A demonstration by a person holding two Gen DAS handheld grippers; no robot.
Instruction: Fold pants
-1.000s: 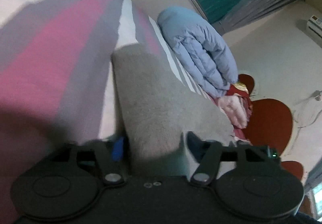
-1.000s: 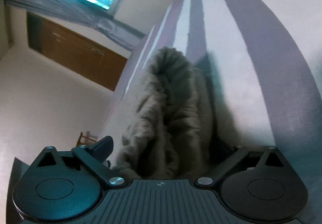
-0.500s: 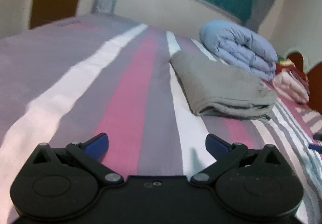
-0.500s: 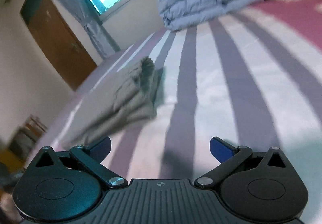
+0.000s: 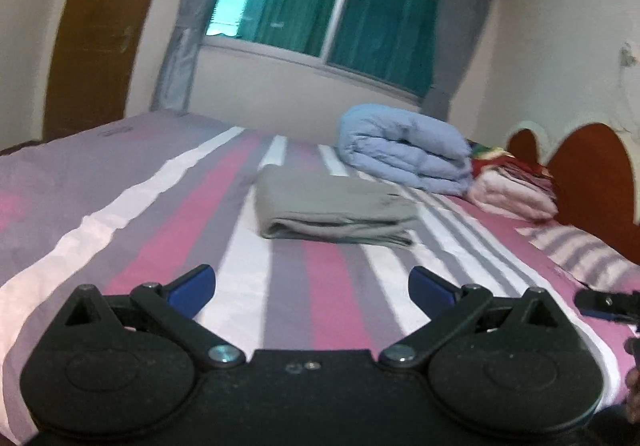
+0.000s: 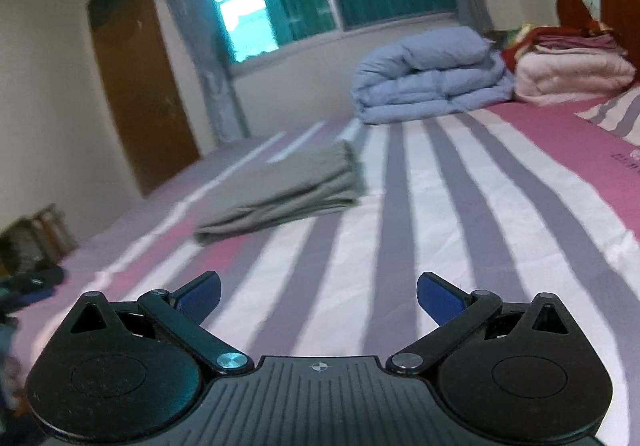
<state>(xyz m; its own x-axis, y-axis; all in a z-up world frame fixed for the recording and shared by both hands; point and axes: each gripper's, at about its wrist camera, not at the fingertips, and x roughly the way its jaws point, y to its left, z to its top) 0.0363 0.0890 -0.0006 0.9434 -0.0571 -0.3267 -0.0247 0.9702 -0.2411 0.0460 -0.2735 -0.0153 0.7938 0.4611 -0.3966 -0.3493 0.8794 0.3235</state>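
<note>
With the folded pants [image 5: 334, 211] lying flat at twelve o'clock, apparently finished, both the left gripper [image 5: 312, 284] and right gripper [image 6: 318, 296] stand wide and empty, so it is best to draw them away without brushing the stack.

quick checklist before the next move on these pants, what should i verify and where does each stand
1. Left tool free of cloth: ok, jaws wide apart, only striped bedsheet between them.
2. Right tool free of cloth: ok, jaws wide apart, nothing between.
3. Grey pants folded into a compact stack: ok, layered edges show in both views.
4. Pants lying flat on the sheet: ok.
5. Pants apart from the blue duvet: ok, a strip of sheet shows between them in the right wrist view.
6. Layer edges lined up evenly: cannot tell, both views are blurred.
</note>
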